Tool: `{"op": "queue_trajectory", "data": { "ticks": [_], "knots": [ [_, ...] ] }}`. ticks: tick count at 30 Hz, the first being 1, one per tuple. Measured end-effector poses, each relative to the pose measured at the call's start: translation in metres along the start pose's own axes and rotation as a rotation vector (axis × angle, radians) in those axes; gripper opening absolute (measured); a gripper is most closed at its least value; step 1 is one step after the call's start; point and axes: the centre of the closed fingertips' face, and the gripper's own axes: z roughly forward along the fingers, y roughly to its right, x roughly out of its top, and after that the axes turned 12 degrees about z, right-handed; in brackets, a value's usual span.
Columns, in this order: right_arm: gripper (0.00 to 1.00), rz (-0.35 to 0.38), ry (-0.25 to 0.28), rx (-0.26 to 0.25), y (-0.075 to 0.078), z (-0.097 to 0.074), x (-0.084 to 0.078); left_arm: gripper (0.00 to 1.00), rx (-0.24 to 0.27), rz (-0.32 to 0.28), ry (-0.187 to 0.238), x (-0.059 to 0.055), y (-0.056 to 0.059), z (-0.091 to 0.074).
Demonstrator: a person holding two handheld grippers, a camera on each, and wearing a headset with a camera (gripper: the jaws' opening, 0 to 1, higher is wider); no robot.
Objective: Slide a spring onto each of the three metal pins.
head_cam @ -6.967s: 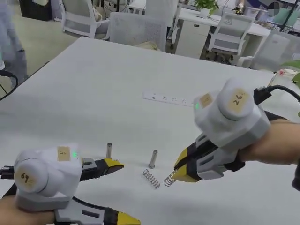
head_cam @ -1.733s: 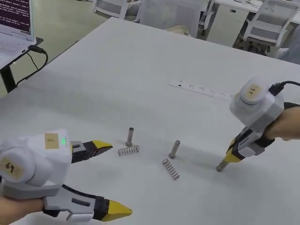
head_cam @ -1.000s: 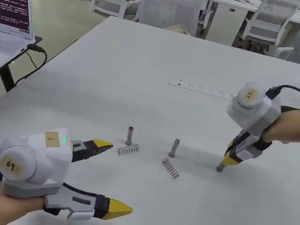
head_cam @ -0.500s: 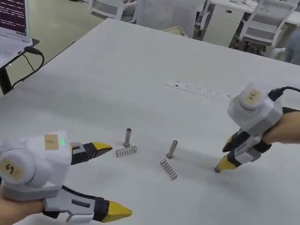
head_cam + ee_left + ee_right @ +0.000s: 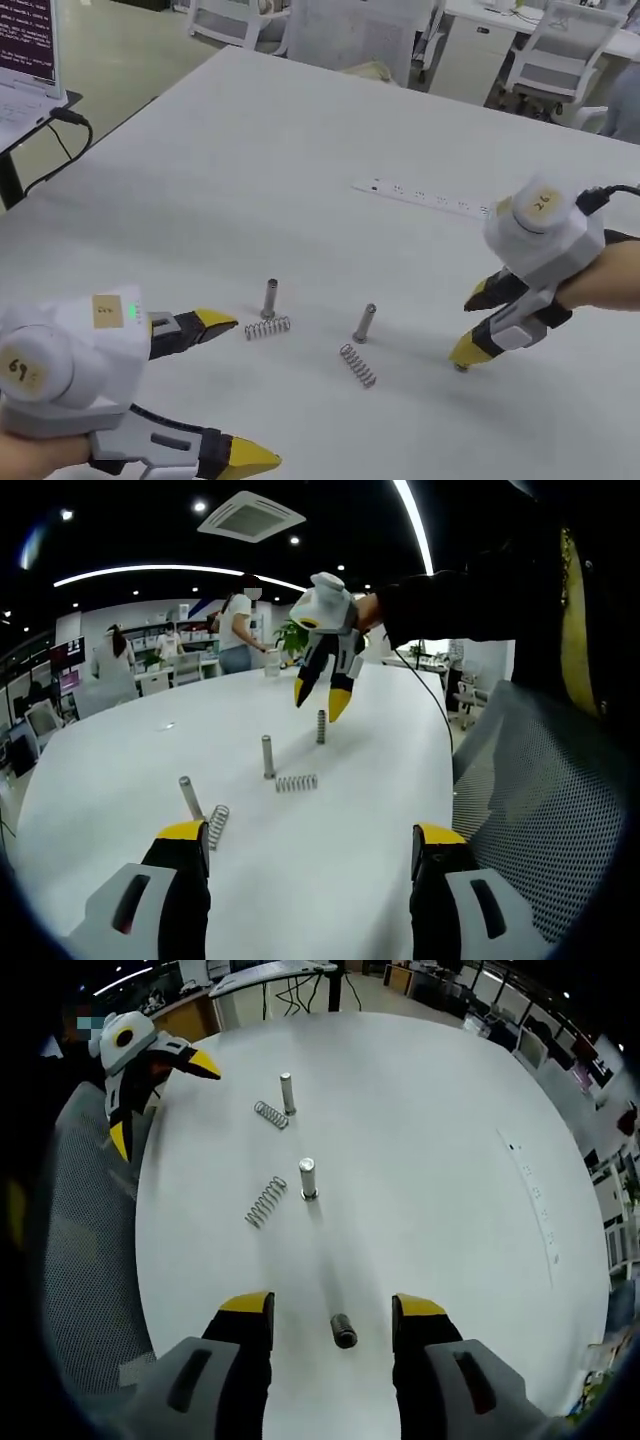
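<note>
Two bare metal pins (image 5: 269, 298) (image 5: 366, 323) stand upright on the white table (image 5: 250, 170). One loose spring (image 5: 267, 327) lies by the left pin, another spring (image 5: 357, 365) in front of the middle pin. A third pin wearing a spring (image 5: 344, 1331) stands between the jaws of my right gripper (image 5: 334, 1305), which is open and just above it; its tip partly hides this pin (image 5: 460, 367) in the head view. My left gripper (image 5: 232, 390) is open at the near left, holding nothing, a short way from the left spring (image 5: 218, 825).
A white power strip (image 5: 420, 197) lies further back on the table. A laptop (image 5: 25, 50) sits on a stand off the table's left edge. Office chairs (image 5: 555, 50) line the far side. People (image 5: 235, 630) stand in the background of the left gripper view.
My right gripper, shut on the spring at the rightmost pin, has opened and lifted slightly, leaving the spring on that pin. The left gripper has stayed put.
</note>
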Motion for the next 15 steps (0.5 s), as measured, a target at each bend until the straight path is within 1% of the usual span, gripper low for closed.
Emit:
{"op": "queue_trajectory", "data": {
  "ticks": [5, 8, 11, 15],
  "knots": [
    [0.46, -0.008, 0.035, -0.001, -0.008, -0.004, 0.010, 0.80, 0.002, 0.001, 0.003, 0.001, 0.000, 0.000],
    [0.45, -0.016, 0.068, -0.001, -0.016, -0.007, 0.017, 0.80, 0.003, 0.002, 0.002, 0.002, -0.001, -0.001],
    [0.45, -0.018, 0.088, 0.000, -0.021, -0.008, 0.020, 0.80, 0.002, 0.002, 0.003, 0.002, -0.001, 0.000],
    [0.45, -0.007, 0.134, 0.004, -0.029, -0.010, 0.027, 0.79, 0.002, 0.003, 0.006, 0.003, 0.000, 0.000]
  ]
}}
